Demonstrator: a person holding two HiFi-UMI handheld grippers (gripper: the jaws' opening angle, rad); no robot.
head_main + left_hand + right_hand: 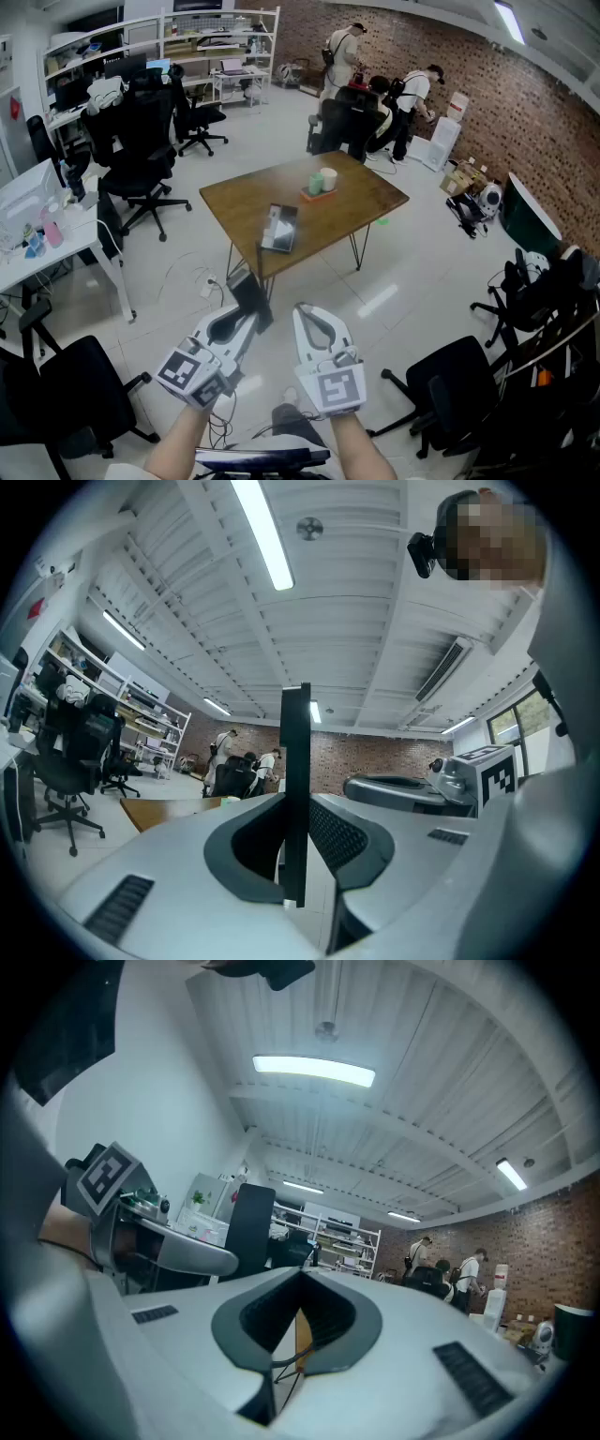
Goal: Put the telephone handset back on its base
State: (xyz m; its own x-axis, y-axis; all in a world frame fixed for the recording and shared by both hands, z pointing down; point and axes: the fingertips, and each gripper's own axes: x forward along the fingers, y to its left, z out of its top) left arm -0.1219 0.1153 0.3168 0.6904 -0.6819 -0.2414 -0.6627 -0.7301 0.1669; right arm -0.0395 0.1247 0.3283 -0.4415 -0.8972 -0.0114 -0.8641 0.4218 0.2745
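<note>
**Gripping the handset (251, 296) in the left gripper (246, 326), well short of the base (279, 228)**

Nearest the person, two grippers are held side by side, low over the floor and close to each other. The left gripper's (298, 803) fingers (349, 842) stand partly apart and are clamped on one dark, flat, oblong handset (295, 761). It stands on edge between the pads and sticks out past the fingertips, away from the person.

The right gripper (311, 311) is just to the right of the left one. Its fingers (266, 1313) are brought together at the tips, and its own view (302, 1279) shows nothing between them.

Ahead of both sets of fingertips, and well apart from them, stands one wooden table (356, 202) on thin metal legs. One telephone base lies near its closer edge, roughly in line with the gap between the two grippers, so the handset is between the fingers and the base but touches only the fingers.

Farther along the tabletop, beyond the base, two cups stand side by side: one green (316, 185) and one white (328, 177).

Farthest from the fingers, three people (342, 56) stand or bend by the brick wall.
</note>
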